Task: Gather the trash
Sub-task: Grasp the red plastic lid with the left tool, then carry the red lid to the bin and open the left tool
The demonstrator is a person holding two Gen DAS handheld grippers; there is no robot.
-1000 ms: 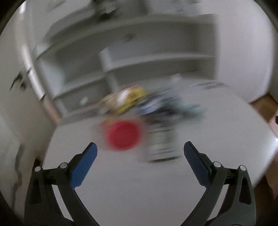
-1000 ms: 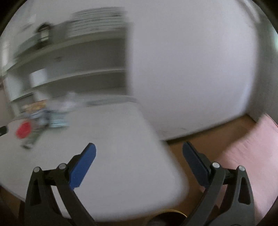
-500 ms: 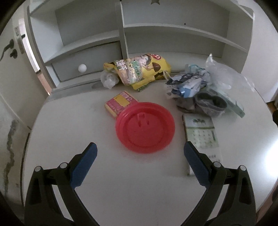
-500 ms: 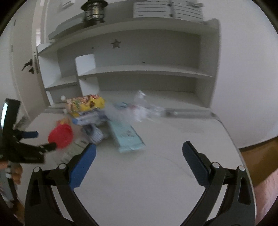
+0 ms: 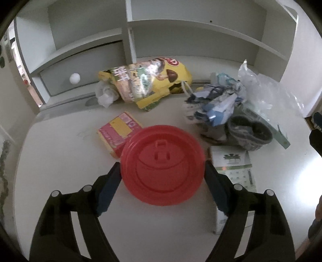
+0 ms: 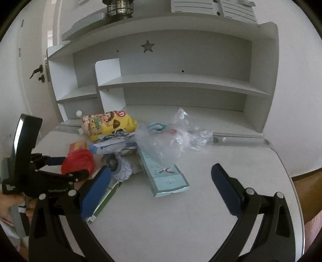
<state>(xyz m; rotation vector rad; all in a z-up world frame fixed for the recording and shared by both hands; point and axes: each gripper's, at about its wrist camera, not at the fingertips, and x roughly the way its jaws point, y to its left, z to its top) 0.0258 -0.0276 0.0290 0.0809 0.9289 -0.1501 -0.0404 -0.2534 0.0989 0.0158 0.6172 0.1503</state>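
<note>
A red plastic lid (image 5: 162,164) fills the gap between my left gripper's (image 5: 163,175) blue pads, which touch its two sides; it also shows in the right wrist view (image 6: 77,163). Trash lies on the white desk (image 5: 60,153): a yellow snack bag (image 5: 145,82), a pink and yellow box (image 5: 118,131), crumpled blue and white wrappers (image 5: 215,104), a clear plastic bag (image 6: 171,137), a grey sock (image 5: 249,133), a green and white carton (image 5: 235,173) and a light blue flat box (image 6: 163,173). My right gripper (image 6: 161,181) is open and empty above the desk, near the light blue box.
A white shelf unit (image 6: 181,80) stands at the back of the desk, with a small drawer with a round knob (image 5: 74,78). A crumpled white tissue (image 5: 105,93) lies beside the snack bag. A lantern (image 6: 120,8) stands on top. The desk's right edge (image 6: 289,173) drops to a wooden floor.
My left gripper has moved forward and narrowed onto the red lid. My right gripper has swung left from the wall to face the trash pile.
</note>
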